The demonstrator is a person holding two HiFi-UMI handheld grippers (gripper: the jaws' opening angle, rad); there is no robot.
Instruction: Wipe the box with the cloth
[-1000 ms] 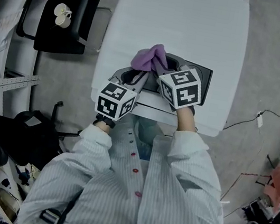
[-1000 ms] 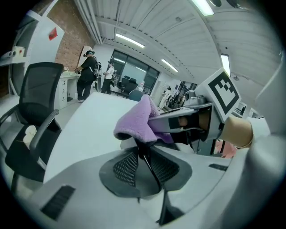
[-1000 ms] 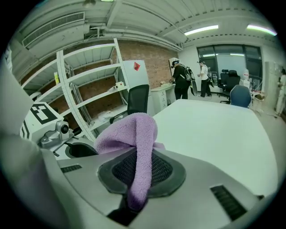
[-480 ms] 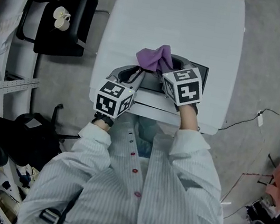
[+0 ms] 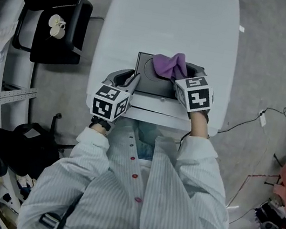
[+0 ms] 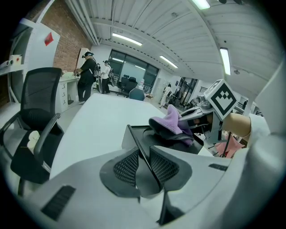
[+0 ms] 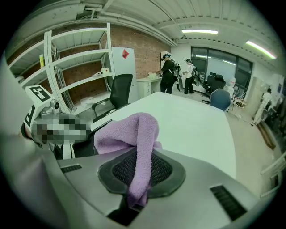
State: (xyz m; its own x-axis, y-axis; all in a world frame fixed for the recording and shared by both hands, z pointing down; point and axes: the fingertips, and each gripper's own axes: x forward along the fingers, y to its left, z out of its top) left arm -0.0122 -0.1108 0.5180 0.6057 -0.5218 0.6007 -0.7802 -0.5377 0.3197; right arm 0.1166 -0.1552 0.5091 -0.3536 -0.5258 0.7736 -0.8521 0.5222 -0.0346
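A dark, shallow open box lies on the white table near its front edge. My left gripper is at the box's near-left side; in the left gripper view its jaws are shut on the box's thin wall. My right gripper is over the box's right side, shut on a purple cloth. In the right gripper view the cloth hangs folded between the pads and bunches up in front. From the left gripper view the cloth rests on the box's far part.
A black office chair with a small white object on its seat stands left of the table. Shelving runs along the left. A cable lies on the floor to the right. Two people stand far off.
The right gripper has carried the cloth rightward across the box, uncovering more of the box's left part. The left gripper has kept its hold at the box's near-left side.
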